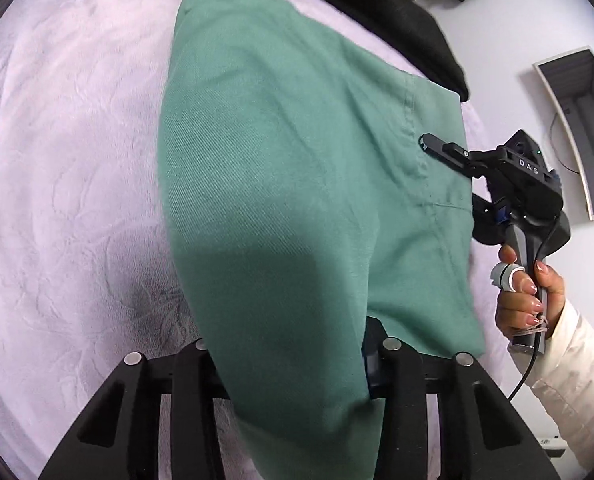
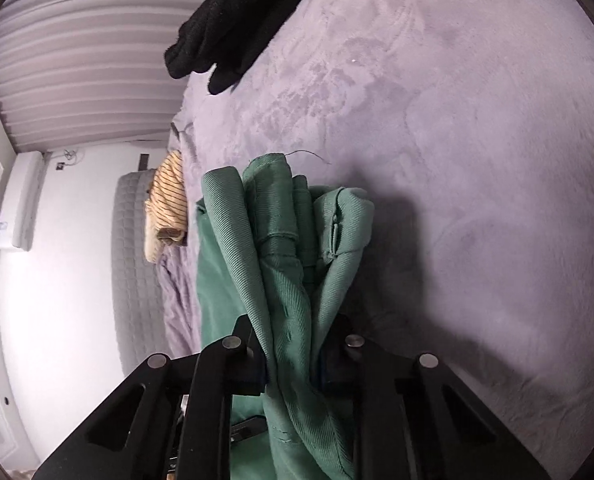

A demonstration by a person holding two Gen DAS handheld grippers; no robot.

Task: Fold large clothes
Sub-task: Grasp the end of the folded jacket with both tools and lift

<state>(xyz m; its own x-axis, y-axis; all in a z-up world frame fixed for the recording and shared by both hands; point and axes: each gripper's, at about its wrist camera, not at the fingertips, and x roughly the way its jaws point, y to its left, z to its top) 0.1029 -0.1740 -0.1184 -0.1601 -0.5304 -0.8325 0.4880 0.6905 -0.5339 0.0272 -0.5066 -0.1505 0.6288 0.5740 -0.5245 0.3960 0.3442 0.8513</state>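
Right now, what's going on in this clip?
A person is folding a green garment on a lavender plush blanket, with a handheld gripper in each hand. The left gripper is shut on one part of the fabric, and the right gripper is clamped on a bunched edge. A black garment lies further up the bed, and a yellow striped cloth sits at its edge.

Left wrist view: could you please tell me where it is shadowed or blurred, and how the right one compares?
Left wrist: a dark shadow crosses the green garment near the left gripper, far edges blurred. Right wrist: sharp weave at the right gripper, shadow on the blanket.
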